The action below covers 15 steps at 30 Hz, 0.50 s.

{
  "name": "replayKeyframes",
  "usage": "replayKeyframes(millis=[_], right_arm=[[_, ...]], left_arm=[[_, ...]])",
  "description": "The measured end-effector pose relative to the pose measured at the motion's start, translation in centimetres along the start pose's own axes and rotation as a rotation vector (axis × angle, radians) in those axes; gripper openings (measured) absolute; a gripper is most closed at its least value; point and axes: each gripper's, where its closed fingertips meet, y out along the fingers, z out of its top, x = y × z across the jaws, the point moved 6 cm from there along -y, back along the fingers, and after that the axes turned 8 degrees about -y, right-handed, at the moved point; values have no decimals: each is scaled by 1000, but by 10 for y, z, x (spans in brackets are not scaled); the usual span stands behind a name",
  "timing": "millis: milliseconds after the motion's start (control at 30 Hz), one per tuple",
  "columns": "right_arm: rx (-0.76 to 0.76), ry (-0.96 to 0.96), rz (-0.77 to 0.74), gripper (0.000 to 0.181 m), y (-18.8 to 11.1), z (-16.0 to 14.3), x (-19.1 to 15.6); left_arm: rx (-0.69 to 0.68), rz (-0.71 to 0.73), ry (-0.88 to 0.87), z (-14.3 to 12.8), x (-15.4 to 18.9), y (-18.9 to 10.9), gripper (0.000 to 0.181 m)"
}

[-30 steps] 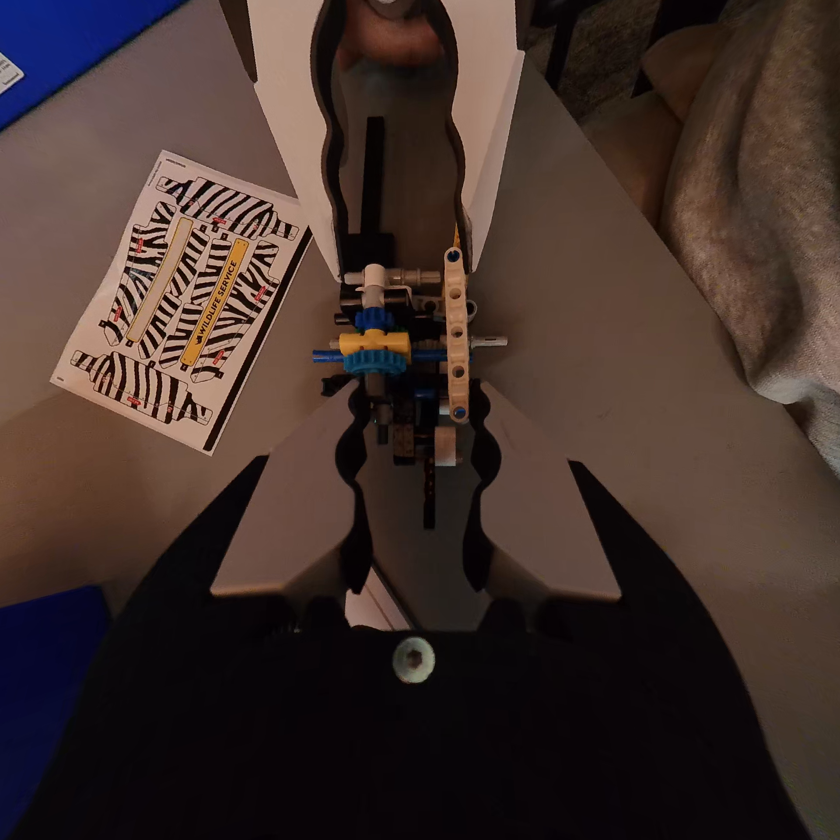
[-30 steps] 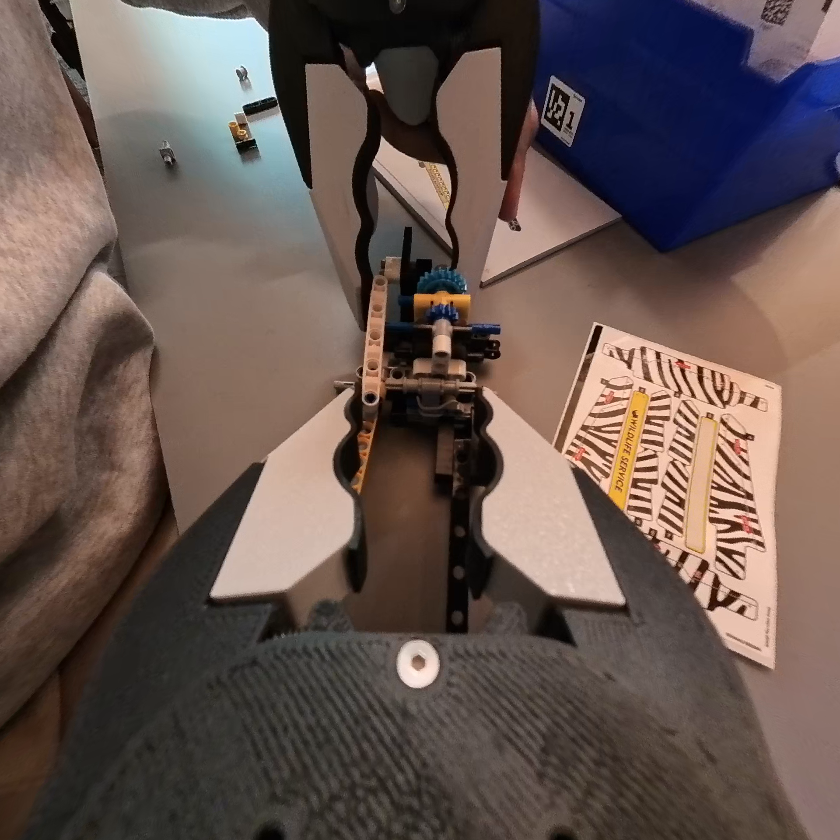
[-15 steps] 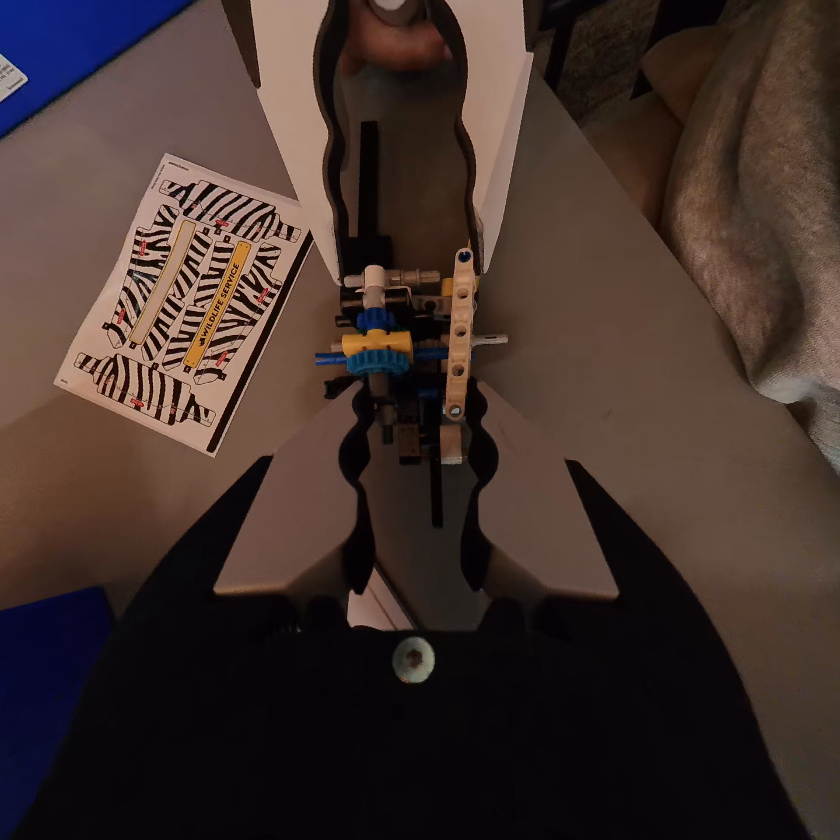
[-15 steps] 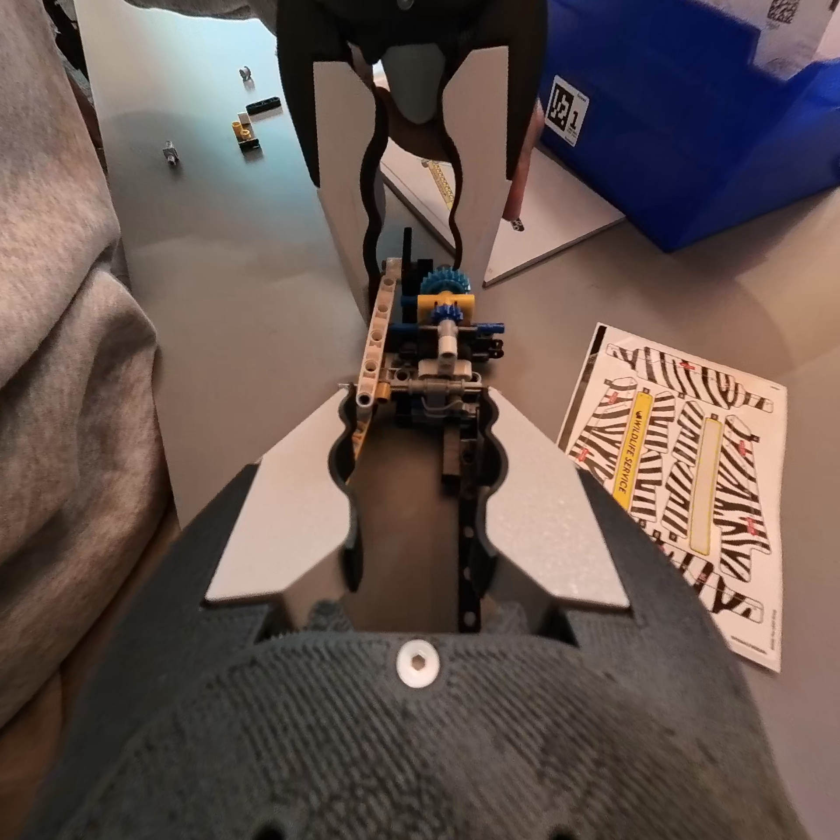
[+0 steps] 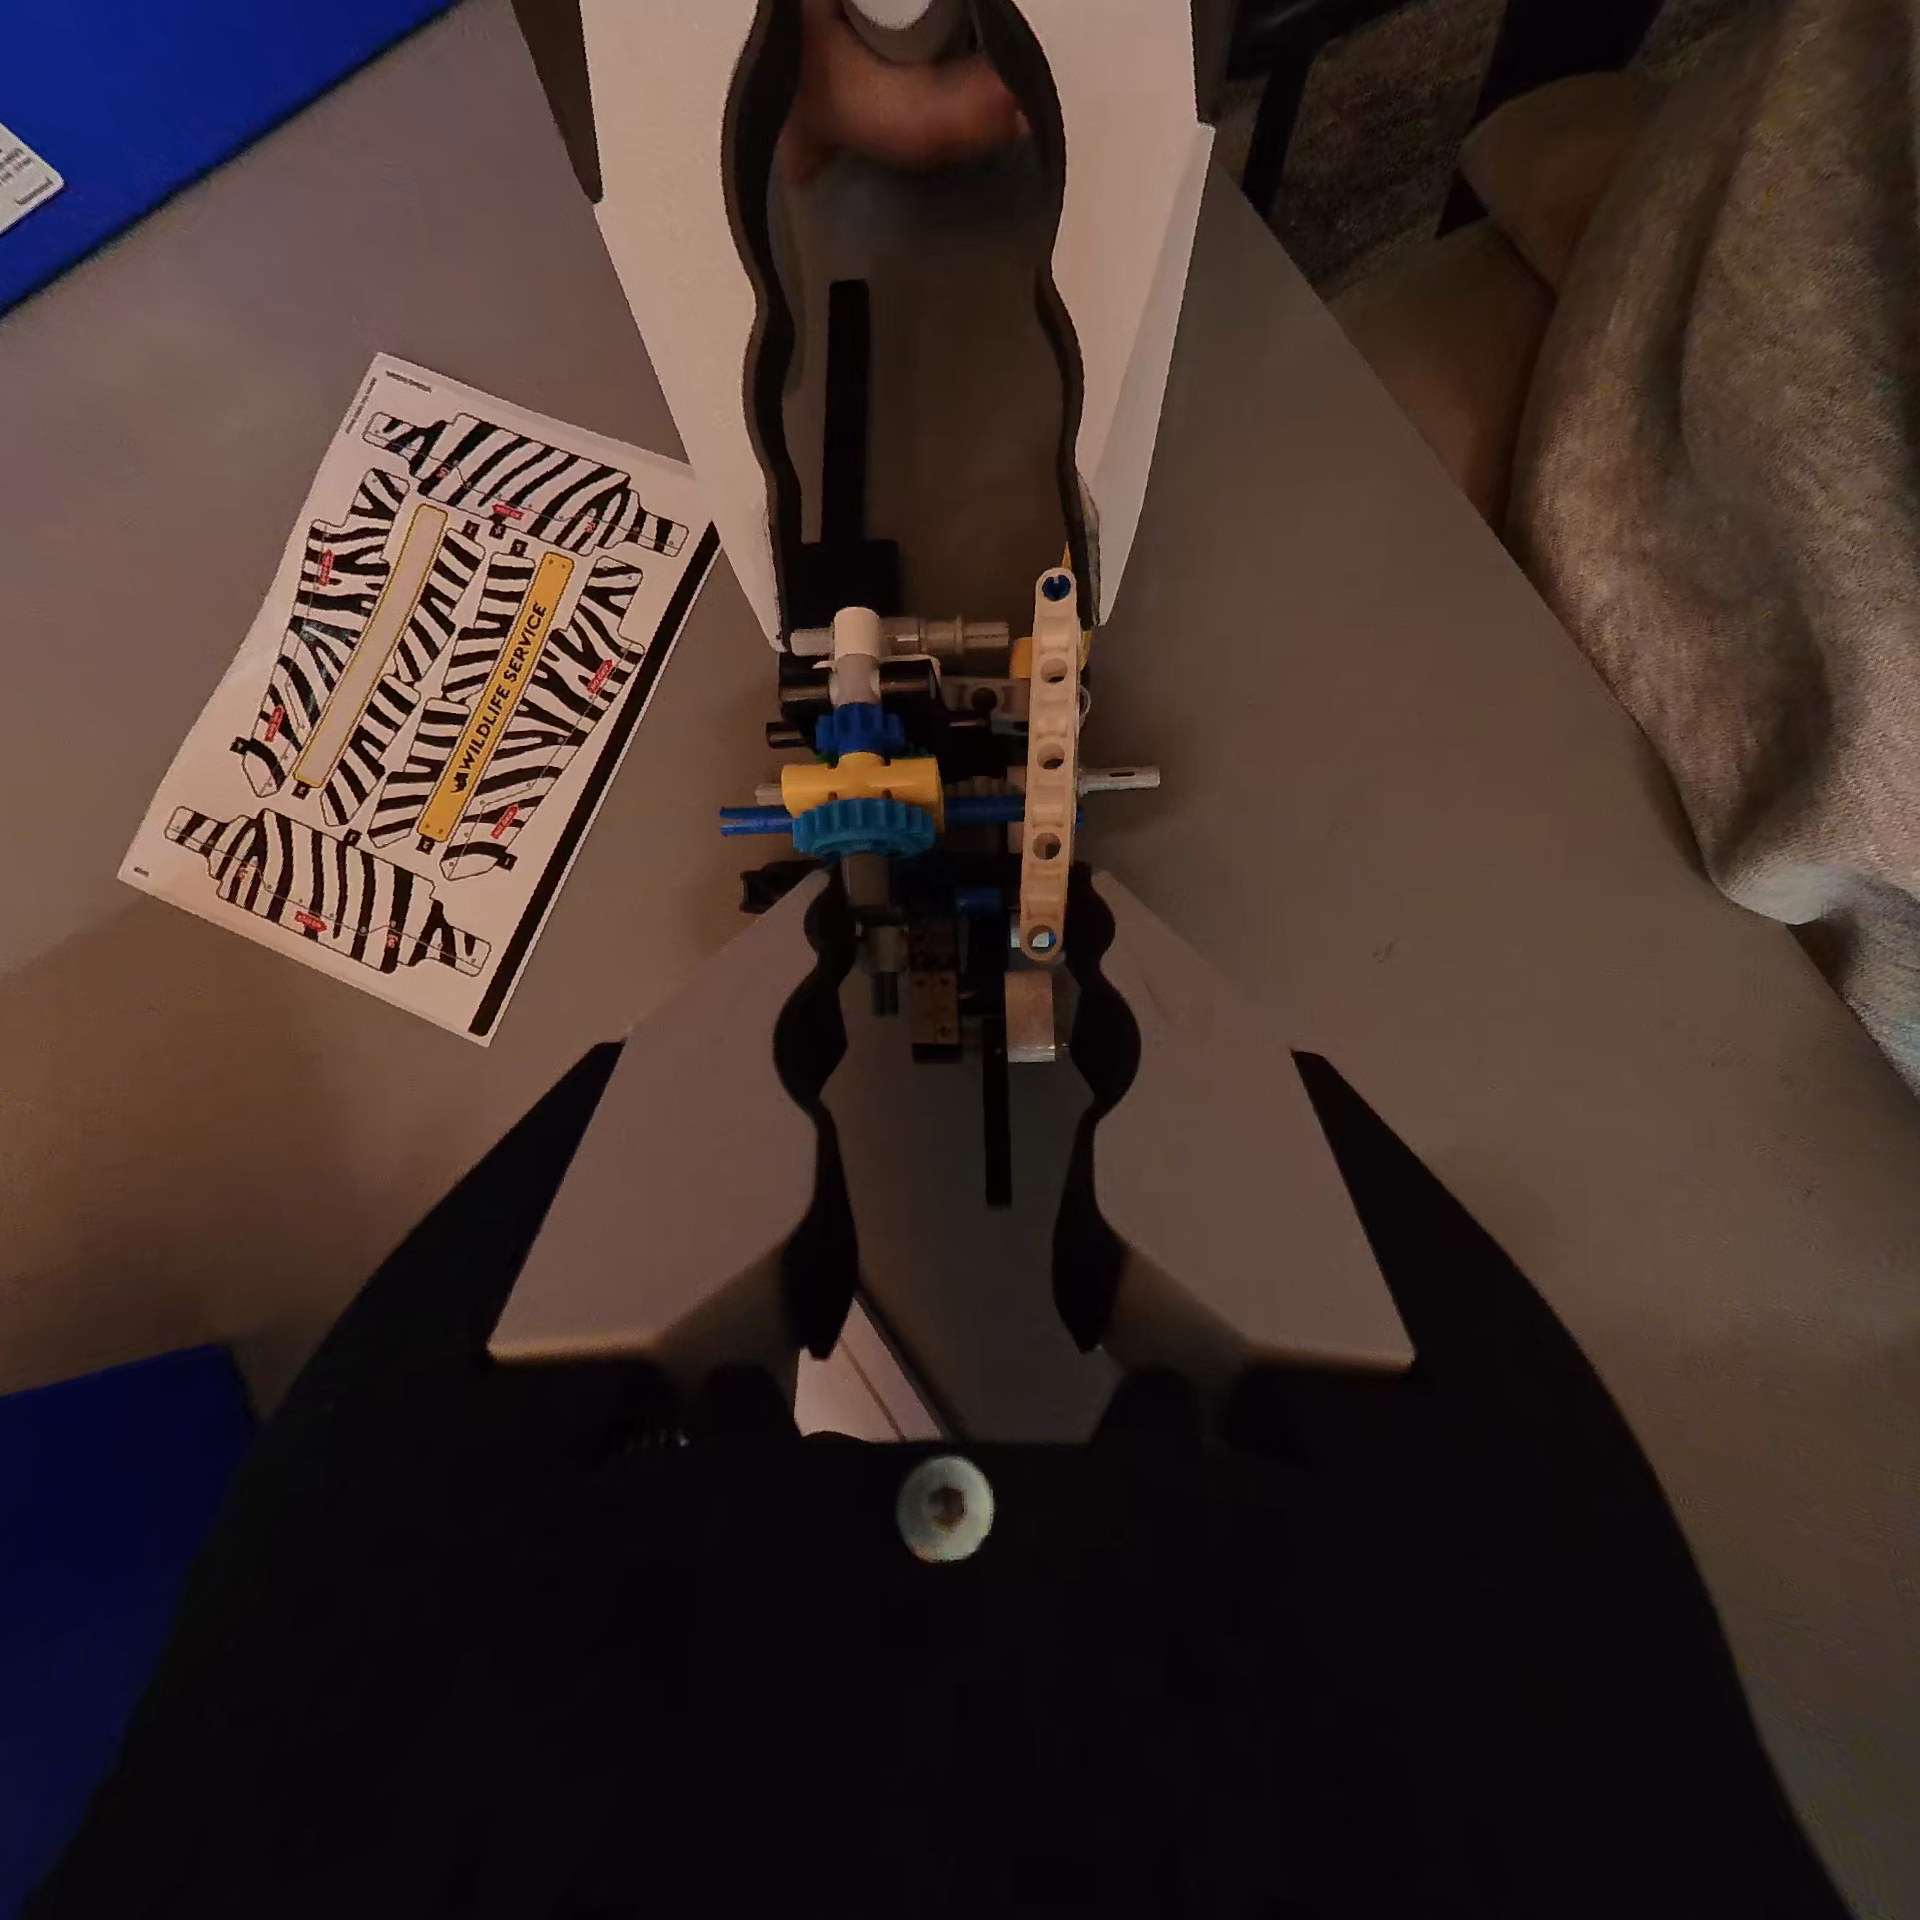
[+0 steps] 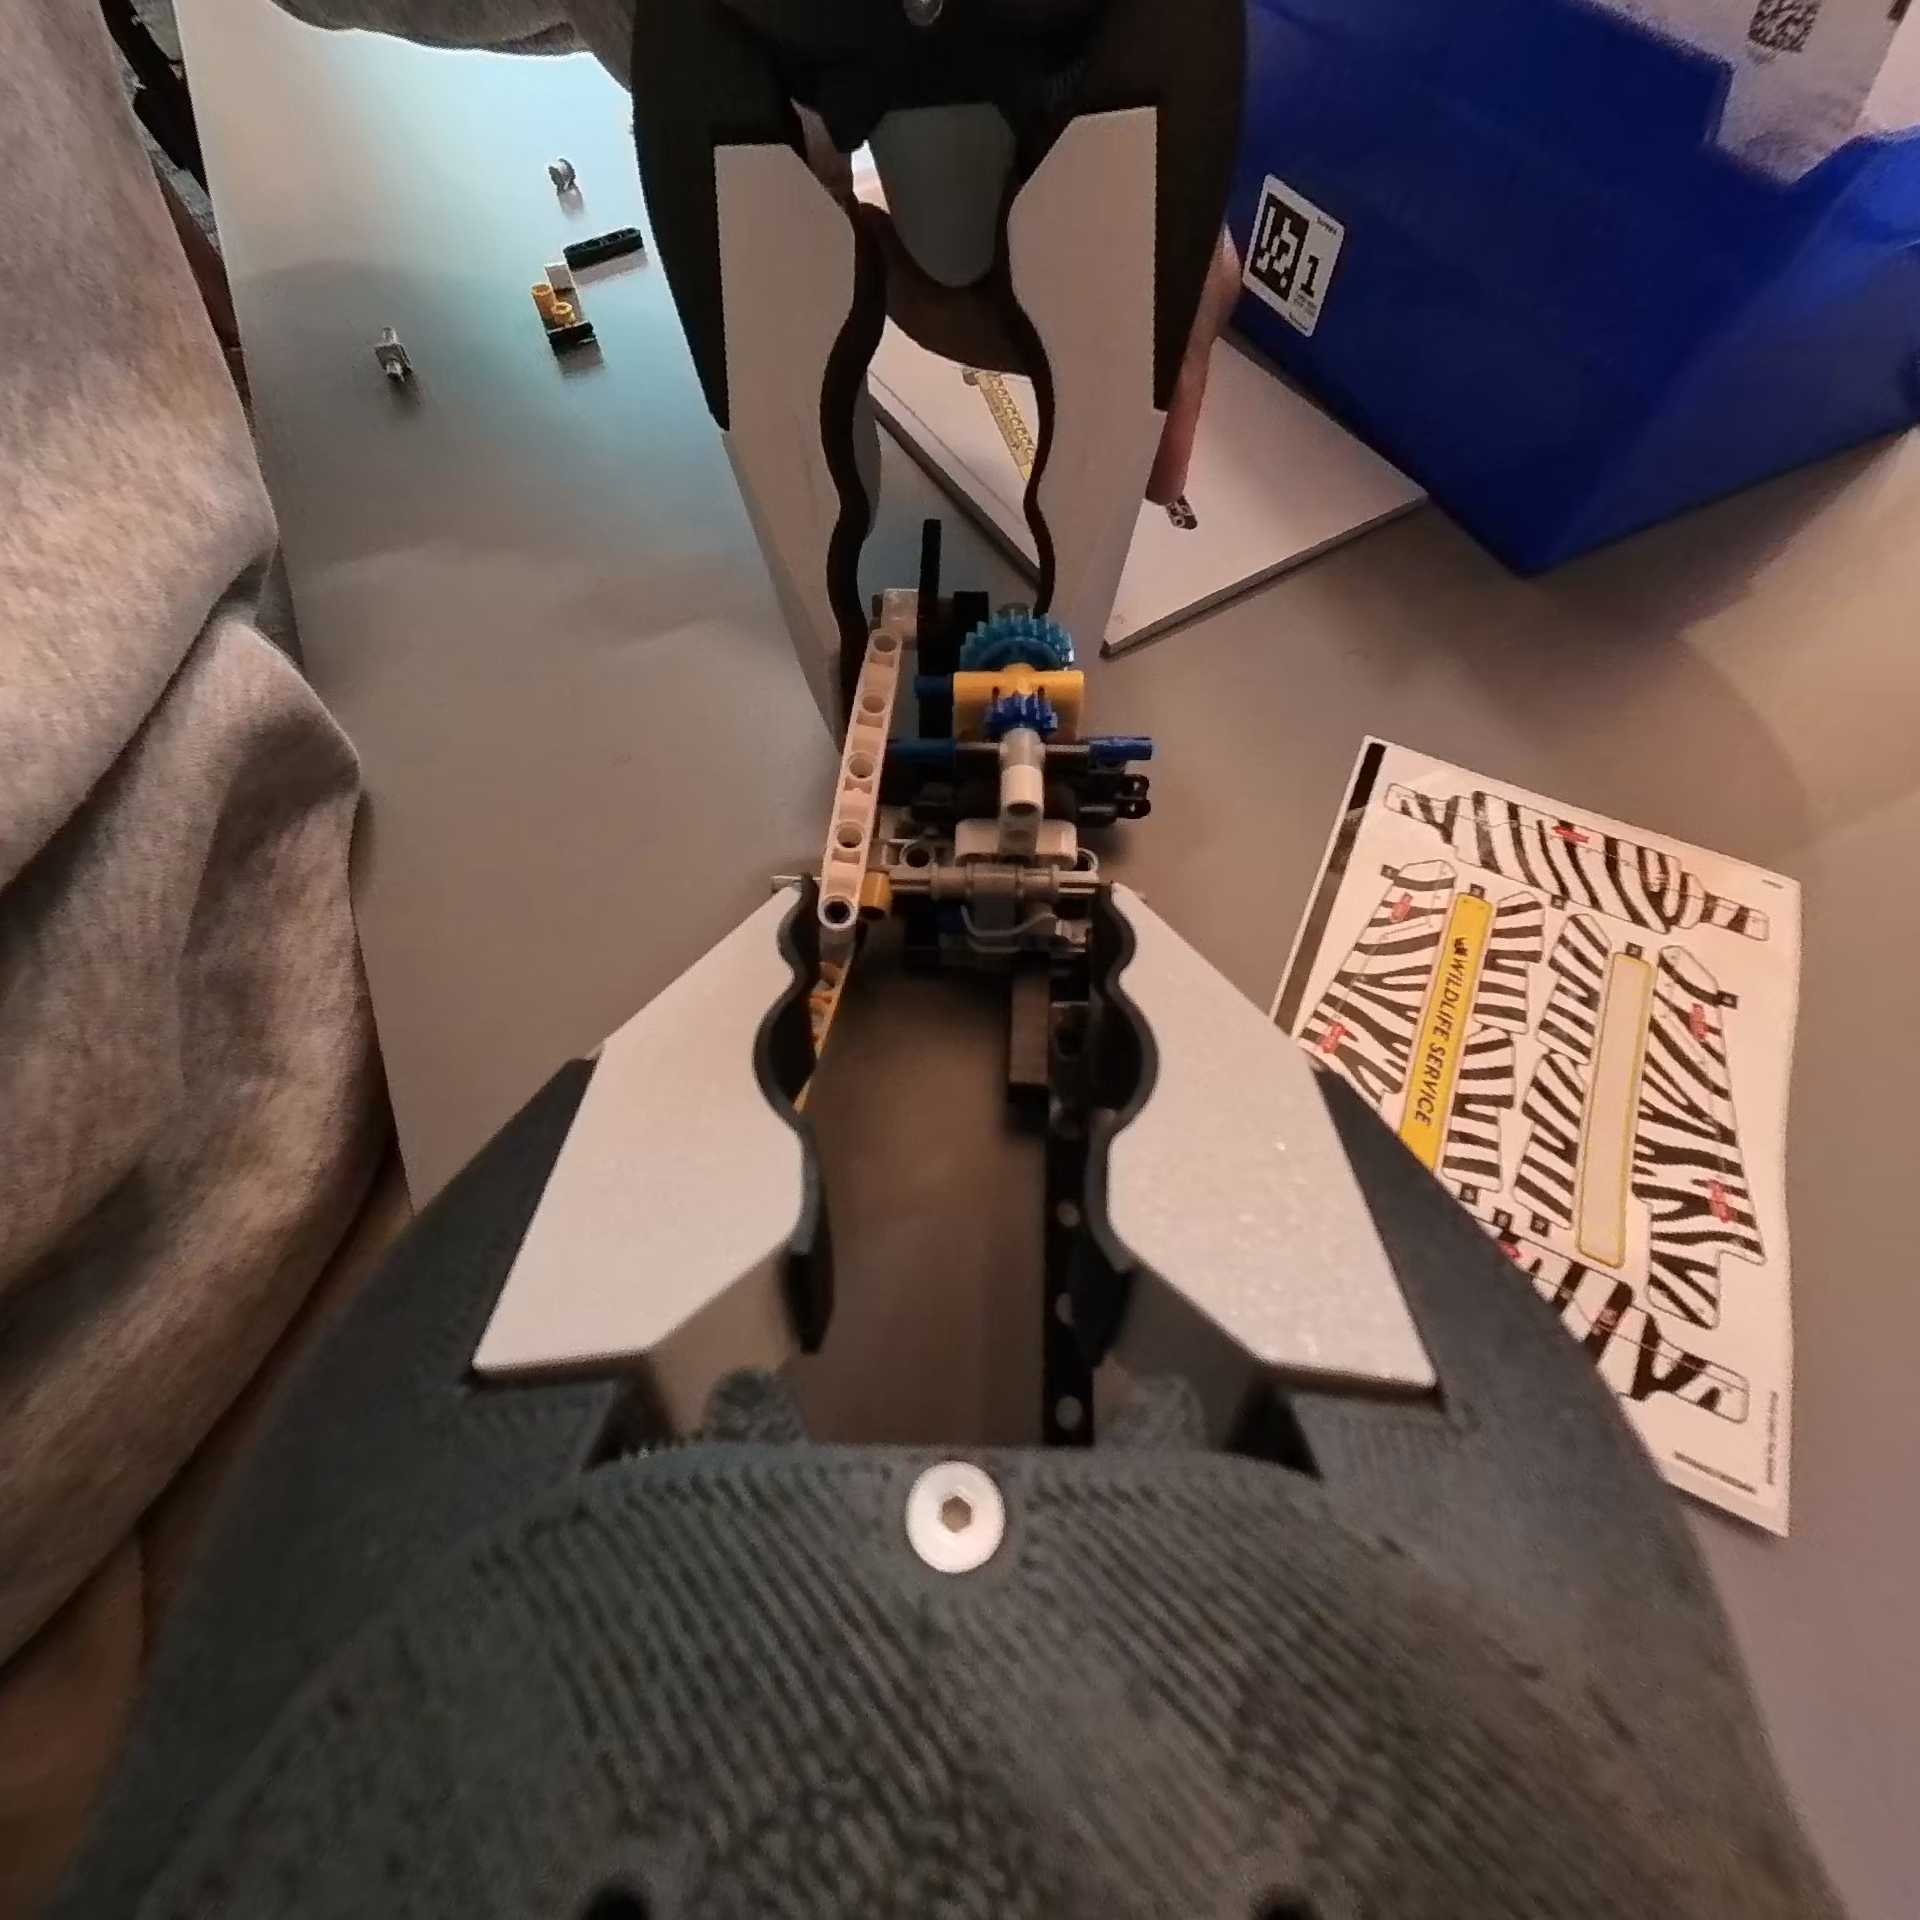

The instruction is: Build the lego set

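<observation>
In the left wrist view, the left gripper (image 5: 951,914) is seen nearest, its two fingers set either side of the near end of the lego assembly (image 5: 914,790), which stands on the grey table (image 5: 1351,935). The jaws are closed in around that end, touching or almost touching its sides; a firm clamp cannot be confirmed. A white perforated beam (image 5: 1049,769) is carried along the right flank of the assembly, tilted slightly, with a blue gear (image 5: 860,831) and a yellow connector (image 5: 862,784) mounted on cross axles at the middle. Beyond the assembly, the right gripper (image 5: 925,613) is met from the opposite side, its pale fingers bracketing the far end. To the left, a zebra-striped sticker sheet (image 5: 416,686) is laid flat on the table, well apart from the model. A blue bin (image 5: 156,114) is seen at the far left corner, and grey fabric (image 5: 1714,520) at the right edge.

In the right wrist view, the right gripper (image 6: 951,914) is placed around its own end of the assembly (image 6: 987,790); the jaws are held partly apart, with the white beam (image 6: 857,779) just inside the left finger and a black beam (image 6: 1070,1195) running back along the right finger. Whether the model is truly squeezed cannot be told. Farther off, the left gripper (image 6: 940,613) is pointed downward at the model's far end. An instruction booklet (image 6: 1226,561) is lying behind it, partly under the blue bin (image 6: 1558,260). A few loose pieces (image 6: 566,301) are scattered on the far table. The sticker sheet (image 6: 1558,1091) is found to the right.
</observation>
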Motion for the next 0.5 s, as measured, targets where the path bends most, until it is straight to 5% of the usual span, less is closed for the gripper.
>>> replayKeyframes(millis=[500], right_arm=[[2, 9, -4, 47, -1, 0, 1]], left_arm=[[7, -1, -8, 0, 0, -1, 43]])
